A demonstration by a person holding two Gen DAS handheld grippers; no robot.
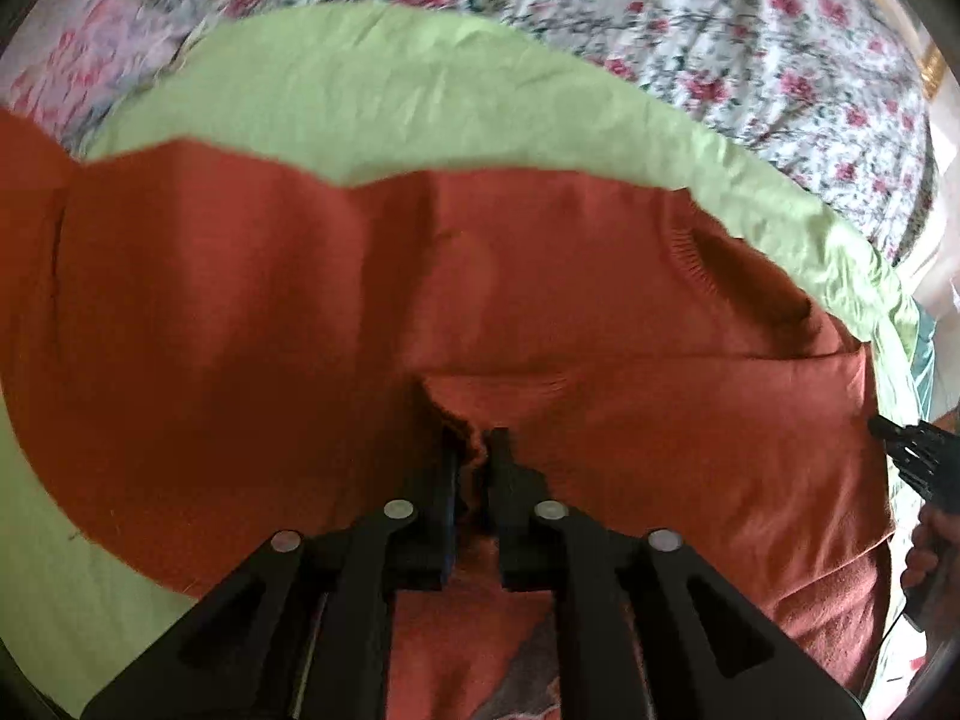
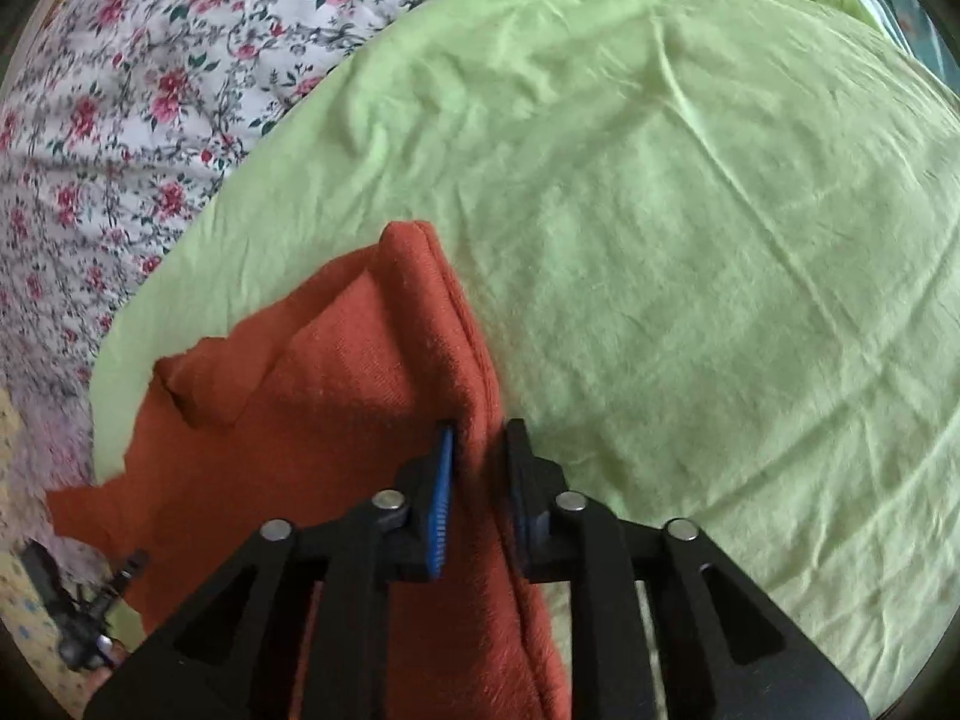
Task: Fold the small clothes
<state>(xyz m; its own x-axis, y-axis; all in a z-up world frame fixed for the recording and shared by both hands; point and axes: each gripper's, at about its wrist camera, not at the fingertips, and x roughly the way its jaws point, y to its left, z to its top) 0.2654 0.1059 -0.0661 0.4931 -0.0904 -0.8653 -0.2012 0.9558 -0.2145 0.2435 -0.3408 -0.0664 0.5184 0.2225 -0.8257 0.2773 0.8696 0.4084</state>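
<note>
Both claws pinched the rust-red knit garment (image 1: 360, 312): the left claw (image 1: 474, 450) gripped a bunched edge, the right claw (image 2: 480, 450) a folded edge, over the green sheet (image 2: 690, 240).

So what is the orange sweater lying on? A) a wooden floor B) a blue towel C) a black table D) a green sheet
D: the orange sweater is spread over a green sheet, which shows all around it in both wrist views, with a flowery blanket beyond.
</note>
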